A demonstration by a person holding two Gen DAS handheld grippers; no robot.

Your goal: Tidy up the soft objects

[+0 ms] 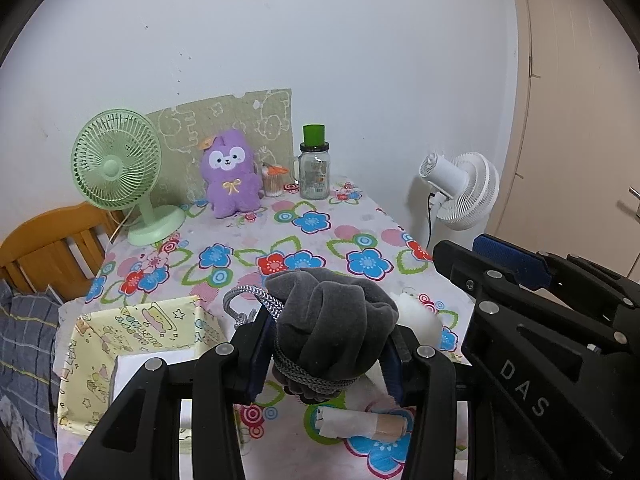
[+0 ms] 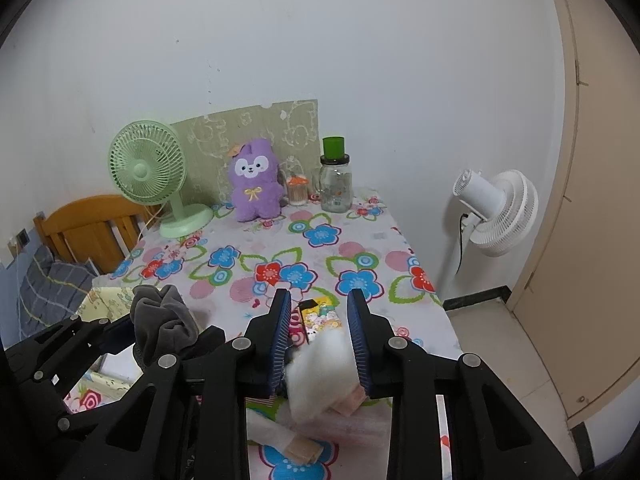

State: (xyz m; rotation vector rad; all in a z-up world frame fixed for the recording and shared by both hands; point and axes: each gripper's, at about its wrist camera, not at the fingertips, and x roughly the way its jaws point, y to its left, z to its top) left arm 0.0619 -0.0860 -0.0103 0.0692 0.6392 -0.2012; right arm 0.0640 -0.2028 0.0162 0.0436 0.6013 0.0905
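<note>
Both claws loaded; table right edge near.

— What sort of place is this?
— A home, a bedroom by the look of it: a wooden bed headboard with a plaid quilt sits off the table's left edge.
— Anything else?
— A flowered tablecloth, a purple plush toy and green desk fan along the far edge, a white floor fan.
</note>
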